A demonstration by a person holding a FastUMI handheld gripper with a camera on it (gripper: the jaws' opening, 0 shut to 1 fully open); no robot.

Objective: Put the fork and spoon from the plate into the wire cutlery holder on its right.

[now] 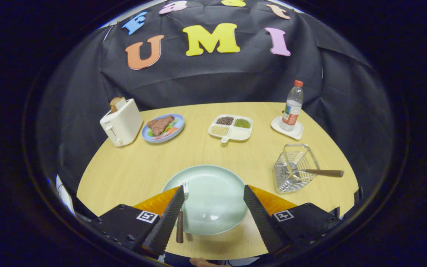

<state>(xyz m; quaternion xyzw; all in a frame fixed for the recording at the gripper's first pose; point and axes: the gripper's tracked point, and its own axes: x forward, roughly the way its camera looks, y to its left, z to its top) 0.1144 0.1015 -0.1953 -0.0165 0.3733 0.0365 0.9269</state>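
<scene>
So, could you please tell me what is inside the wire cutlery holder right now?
One utensil lies in the wire cutlery holder, its brown handle sticking out; wires hide its head. The open gripper hovers over the plate.

The round pale wooden table (143, 163) had a smooth matt grain. The pale green round plate (213, 200) looked glossy, like glazed ceramic. The silver wire cutlery holder (295, 168) was shiny metal. The gripper's (213, 207) wide-apart black fingers (169, 218) bore ribbed, matt pads. The white toaster (121, 123) looked like smooth plastic.
</scene>
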